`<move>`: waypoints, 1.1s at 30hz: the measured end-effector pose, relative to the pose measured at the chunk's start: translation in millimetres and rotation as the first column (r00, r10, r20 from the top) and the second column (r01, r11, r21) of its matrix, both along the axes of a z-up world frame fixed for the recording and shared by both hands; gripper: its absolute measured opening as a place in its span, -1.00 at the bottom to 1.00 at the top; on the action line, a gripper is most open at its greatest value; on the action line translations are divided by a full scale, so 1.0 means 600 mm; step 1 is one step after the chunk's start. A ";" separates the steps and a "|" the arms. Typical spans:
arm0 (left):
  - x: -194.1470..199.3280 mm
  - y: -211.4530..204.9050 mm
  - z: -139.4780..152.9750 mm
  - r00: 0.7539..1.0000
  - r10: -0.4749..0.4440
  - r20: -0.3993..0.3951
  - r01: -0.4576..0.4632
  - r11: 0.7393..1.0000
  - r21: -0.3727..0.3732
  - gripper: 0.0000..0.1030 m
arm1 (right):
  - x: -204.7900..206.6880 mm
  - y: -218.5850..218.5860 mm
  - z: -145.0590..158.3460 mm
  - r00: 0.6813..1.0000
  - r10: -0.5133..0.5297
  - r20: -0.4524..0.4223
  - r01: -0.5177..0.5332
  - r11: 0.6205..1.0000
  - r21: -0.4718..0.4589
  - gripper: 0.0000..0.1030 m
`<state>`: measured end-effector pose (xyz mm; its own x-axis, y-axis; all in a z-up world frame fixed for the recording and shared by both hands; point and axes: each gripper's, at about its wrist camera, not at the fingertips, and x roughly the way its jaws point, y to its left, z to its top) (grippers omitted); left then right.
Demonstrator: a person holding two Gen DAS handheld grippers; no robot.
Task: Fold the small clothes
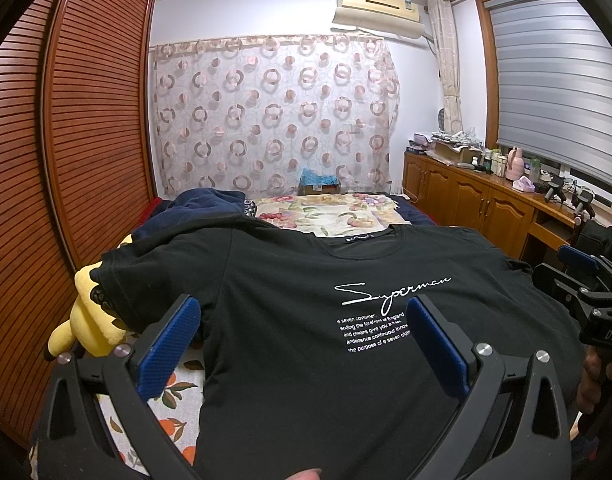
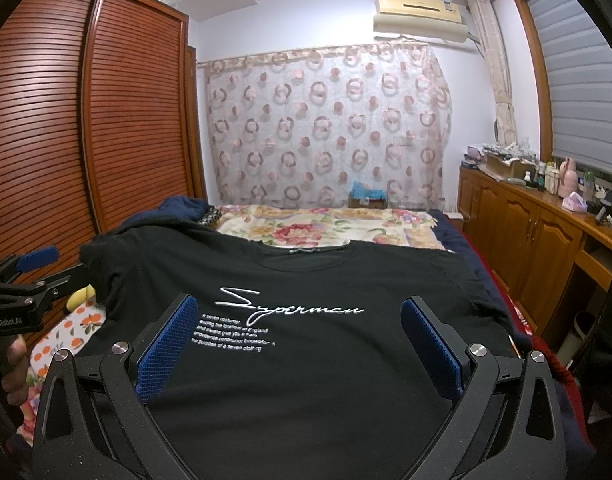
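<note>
Nearest: left tongs (image 1: 302, 320) spread wide, nothing between the blue pads, hovering over the lower left half of the black T-shirt (image 1: 306, 360). Right tongs (image 2: 296, 320) likewise spread wide and empty, over the lower right half. Directly ahead of and below both: the T-shirt, laid flat and face up on the bed (image 2: 326, 228), hem toward the tongs, collar away, so long axis straight along the line of sight. White lettering (image 2: 242, 320) right way up, between the pads in the right view, off toward the right pad in the left view. Left sleeve (image 1: 118, 280) out to the left, draped over a yellow plush toy (image 1: 90, 320), nearer the left tongs; right sleeve (image 2: 458, 272) out by the bed's right edge, nearer the right tongs. Probably a fold not yet begun: likely each side within reach of its own tongs, sleeves inward across the long axis. Farther: floral quilt, then patterned curtain (image 1: 274, 120) on the far wall.
</note>
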<state>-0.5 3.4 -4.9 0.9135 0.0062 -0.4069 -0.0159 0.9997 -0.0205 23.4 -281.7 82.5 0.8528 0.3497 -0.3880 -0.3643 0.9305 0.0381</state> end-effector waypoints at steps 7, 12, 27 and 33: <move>0.000 0.000 0.000 1.000 -0.001 0.000 0.001 1.000 0.001 1.00 | 0.000 -0.001 0.000 1.000 0.000 0.000 0.000 1.000 0.000 1.00; 0.000 -0.001 0.000 1.000 0.000 0.000 0.000 1.000 0.000 1.00 | 0.000 -0.002 0.000 1.000 0.000 0.001 0.000 1.000 -0.001 1.00; 0.017 0.023 -0.009 0.999 0.004 -0.032 -0.004 1.000 -0.005 1.00 | 0.010 0.000 -0.014 0.999 0.020 -0.025 -0.021 1.000 -0.018 1.00; 0.054 0.068 -0.017 0.997 0.031 -0.064 -0.032 0.999 -0.017 1.00 | 0.041 0.019 -0.031 0.996 0.068 -0.055 -0.069 0.997 -0.016 1.00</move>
<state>31.7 44.3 -15.2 0.8852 0.0265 -0.4645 -0.0488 0.9982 -0.0361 47.8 -270.1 64.2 0.8043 0.3995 -0.4399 -0.4255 0.9039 0.0431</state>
